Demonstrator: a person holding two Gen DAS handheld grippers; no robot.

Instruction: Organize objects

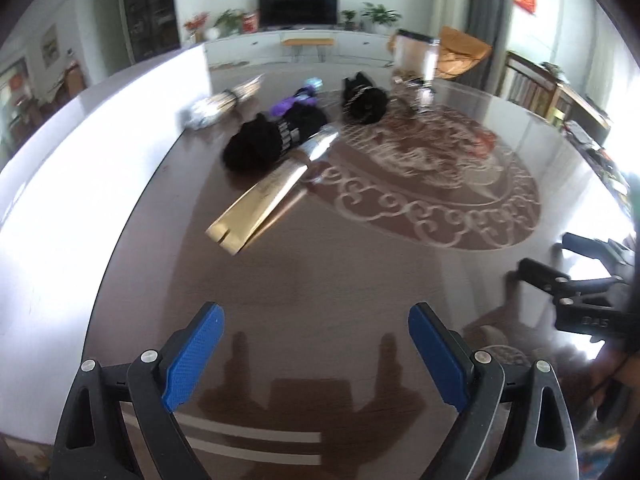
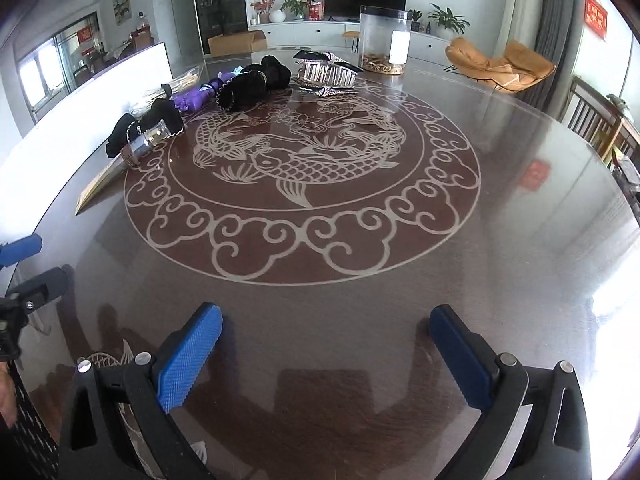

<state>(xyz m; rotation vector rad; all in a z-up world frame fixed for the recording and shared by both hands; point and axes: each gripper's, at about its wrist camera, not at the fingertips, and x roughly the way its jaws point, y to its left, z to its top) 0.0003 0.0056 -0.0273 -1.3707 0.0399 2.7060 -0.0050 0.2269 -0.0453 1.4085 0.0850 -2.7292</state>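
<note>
My left gripper (image 1: pixel 316 312) is open and empty above the near edge of a round dark table (image 1: pixel 320 264). My right gripper (image 2: pixel 326 316) is open and empty too; it shows at the right edge of the left wrist view (image 1: pixel 536 272). Ahead on the left lie a gold tube with a silver cap (image 1: pixel 264 196), black cloth items (image 1: pixel 260 144) (image 1: pixel 364 100), a purple item (image 1: pixel 296 102) and a silver-wrapped bundle (image 1: pixel 224 104). In the right wrist view I see the tube (image 2: pixel 120 168), black items (image 2: pixel 248 82), purple item (image 2: pixel 196 98), and a silver hair claw (image 2: pixel 328 74).
A clear jar (image 2: pixel 384 40) with brownish contents stands at the table's far side. The table has a pale fish and cloud pattern (image 2: pixel 300 168) in its middle. An orange lounge chair (image 2: pixel 500 64) and wooden chairs (image 2: pixel 592 120) stand beyond the table. A white wall panel (image 1: pixel 60 184) runs along the left.
</note>
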